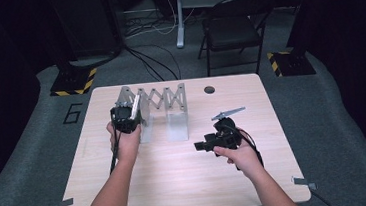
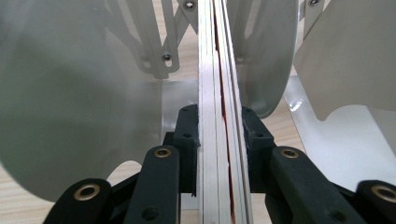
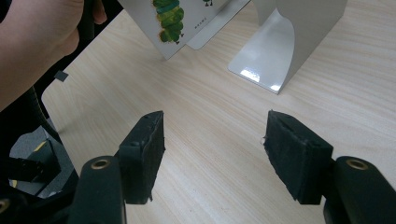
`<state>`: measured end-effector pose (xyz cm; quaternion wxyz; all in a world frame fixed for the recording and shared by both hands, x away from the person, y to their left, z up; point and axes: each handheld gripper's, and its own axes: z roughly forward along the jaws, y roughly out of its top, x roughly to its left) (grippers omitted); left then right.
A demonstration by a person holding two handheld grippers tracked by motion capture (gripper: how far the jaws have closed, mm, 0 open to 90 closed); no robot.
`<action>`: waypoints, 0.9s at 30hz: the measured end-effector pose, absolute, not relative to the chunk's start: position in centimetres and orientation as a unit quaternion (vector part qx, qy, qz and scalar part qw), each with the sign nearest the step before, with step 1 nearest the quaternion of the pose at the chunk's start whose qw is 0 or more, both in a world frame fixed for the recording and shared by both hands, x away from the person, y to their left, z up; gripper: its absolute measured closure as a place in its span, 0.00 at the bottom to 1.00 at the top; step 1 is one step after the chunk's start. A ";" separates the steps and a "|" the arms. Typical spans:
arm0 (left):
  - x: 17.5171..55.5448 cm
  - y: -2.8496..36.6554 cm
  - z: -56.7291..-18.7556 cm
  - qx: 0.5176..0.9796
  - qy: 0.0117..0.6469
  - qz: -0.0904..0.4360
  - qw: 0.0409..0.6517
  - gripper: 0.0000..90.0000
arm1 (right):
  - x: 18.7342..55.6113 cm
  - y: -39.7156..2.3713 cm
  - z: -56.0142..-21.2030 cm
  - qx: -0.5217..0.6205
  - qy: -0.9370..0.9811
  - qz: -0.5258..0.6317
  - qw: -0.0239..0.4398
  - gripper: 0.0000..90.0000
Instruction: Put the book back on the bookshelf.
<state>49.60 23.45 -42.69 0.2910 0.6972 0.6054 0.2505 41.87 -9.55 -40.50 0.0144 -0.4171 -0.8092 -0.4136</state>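
- One thin book point(image 2: 219, 140), stiff-covered, light and probably slick, stands in the metal rack's point(image 1: 161, 105) left end on the desk point(image 1: 177, 178).
- Left gripper point(image 2: 219, 135) fingers pinch its edge; hold near the spine.
- Right gripper point(image 3: 212, 149) fingers spread, empty.

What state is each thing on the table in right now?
Book: upright, clamped on edge between the left tongs, among the rack's plates.
Rack: standing on the table, pulled open.
Right tongs: open, holding nothing, above bare wood.
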 end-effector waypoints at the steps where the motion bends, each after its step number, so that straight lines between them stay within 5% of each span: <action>1: 49.5 23.5 -42.6 0.697 0.606 0.251 0.291 0.81 | 41.9 -9.6 -40.5 -0.417 -0.809 -0.414 0.014 0.42; 27: 47.7 23.6 -38.4 0.702 0.568 0.281 0.325 0.82 | 41.9 -9.4 -40.7 -0.419 -0.810 -0.409 0.016 0.42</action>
